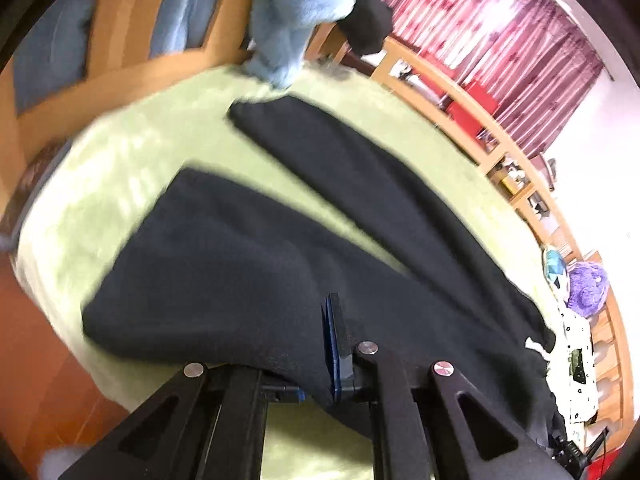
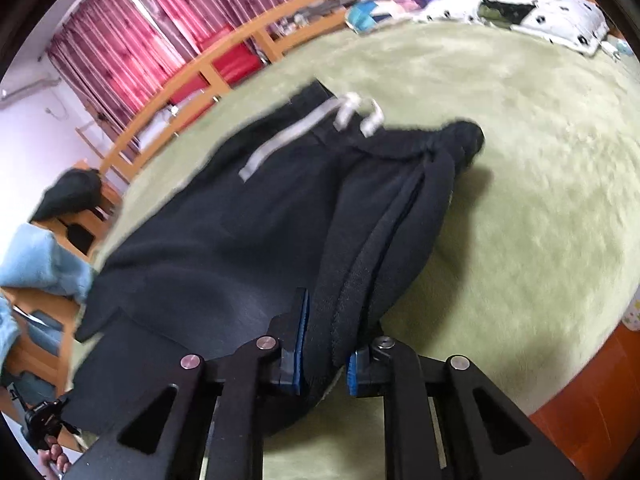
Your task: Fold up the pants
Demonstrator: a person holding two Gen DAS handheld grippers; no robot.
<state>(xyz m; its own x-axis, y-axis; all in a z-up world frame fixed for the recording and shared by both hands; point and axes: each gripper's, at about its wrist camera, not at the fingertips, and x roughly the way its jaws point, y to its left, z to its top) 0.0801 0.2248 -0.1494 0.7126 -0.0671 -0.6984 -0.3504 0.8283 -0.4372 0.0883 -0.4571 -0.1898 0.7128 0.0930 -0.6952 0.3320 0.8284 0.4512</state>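
Both claws, left (image 1: 316,360) and right (image 2: 324,344), were clamped on the pants (image 1: 248,248): soft, limp, thick fleece; grip bunched edges.

Daylight glows through the pink-red striped curtains (image 1: 500,52), blowing out their centre in the left view. Both pictures are smeared by motion blur, strongest along the pale green fluffy blanket (image 2: 500,200) and its edges. Fisheye bending curves the frame rims, and dark vignettes fill the corners.
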